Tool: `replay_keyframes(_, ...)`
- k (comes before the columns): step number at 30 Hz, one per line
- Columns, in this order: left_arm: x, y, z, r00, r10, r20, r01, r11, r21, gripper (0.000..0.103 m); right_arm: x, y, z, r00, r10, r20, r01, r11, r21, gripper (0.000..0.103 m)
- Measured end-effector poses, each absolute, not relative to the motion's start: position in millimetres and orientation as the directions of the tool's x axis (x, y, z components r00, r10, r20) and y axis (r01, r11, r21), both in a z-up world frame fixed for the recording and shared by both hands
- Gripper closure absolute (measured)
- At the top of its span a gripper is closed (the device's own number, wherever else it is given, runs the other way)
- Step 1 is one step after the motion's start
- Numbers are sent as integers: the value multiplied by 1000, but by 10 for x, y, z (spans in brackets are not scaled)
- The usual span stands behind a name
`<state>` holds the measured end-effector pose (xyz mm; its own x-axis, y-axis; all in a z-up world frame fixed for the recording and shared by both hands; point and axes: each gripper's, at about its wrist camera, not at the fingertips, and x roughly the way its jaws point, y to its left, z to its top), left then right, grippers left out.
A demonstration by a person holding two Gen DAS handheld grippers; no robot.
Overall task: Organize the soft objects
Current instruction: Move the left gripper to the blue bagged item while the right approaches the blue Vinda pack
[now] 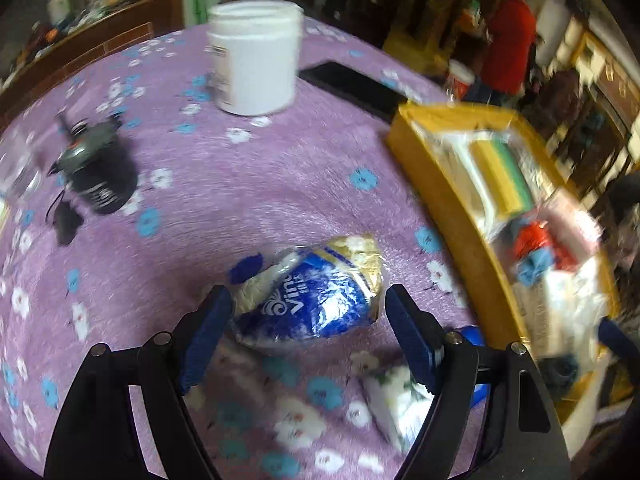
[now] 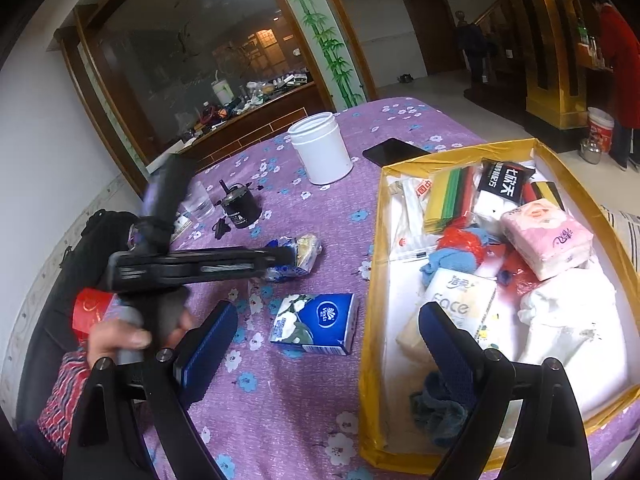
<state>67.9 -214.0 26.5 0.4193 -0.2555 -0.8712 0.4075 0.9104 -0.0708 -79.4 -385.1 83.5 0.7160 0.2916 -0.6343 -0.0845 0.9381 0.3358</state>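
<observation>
My left gripper (image 1: 308,304) is spread wide around the crumpled blue-and-white plastic tissue pack (image 1: 310,300) on the purple floral tablecloth (image 1: 240,184); its long axis runs across the jaws. My right gripper (image 2: 328,332), also spread and empty, is farther off.

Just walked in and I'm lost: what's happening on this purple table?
A person is sorting soft items into the yellow box. The left gripper is open, its fingers straddling a crumpled blue tissue pack. The right gripper hangs open, empty. A boxy blue tissue pack lies outside the box.
</observation>
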Motion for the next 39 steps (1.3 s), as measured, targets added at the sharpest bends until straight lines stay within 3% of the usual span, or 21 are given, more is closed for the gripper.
replay_keyframes(3, 598, -2199, 251, 480, -220, -849, 406, 914, -8, 24, -792, -3881, 827, 716, 292, -634, -78, 936, 343, 9)
replay_keyframes(9, 459, -1928, 290, 511, -153, -846, 358, 932, 48, 36, -749, -3853, 817, 708, 295, -642, -82, 937, 340, 9)
replay_keyframes(19, 183, -842, 186, 542, -45, -839, 165, 985, 54, 36, -505, -3462, 739, 647, 308, -698, -145, 948, 283, 9)
replay_keyframes(23, 270, -603, 116, 519, -99, -849, 113, 993, -46, 35, -256, -3206, 671, 599, 288, -747, -158, 957, 243, 9)
replay_keyframes(29, 264, -596, 92, 521, -126, -844, 138, 989, -62, 35, 98, -3007, 509, 561, 187, -806, -134, 982, 134, 9)
replay_keyframes(39, 247, -536, 160, 529, -159, -834, 131, 986, -105, 35, 204, -2939, 232, 482, 160, -862, -124, 986, 113, 9)
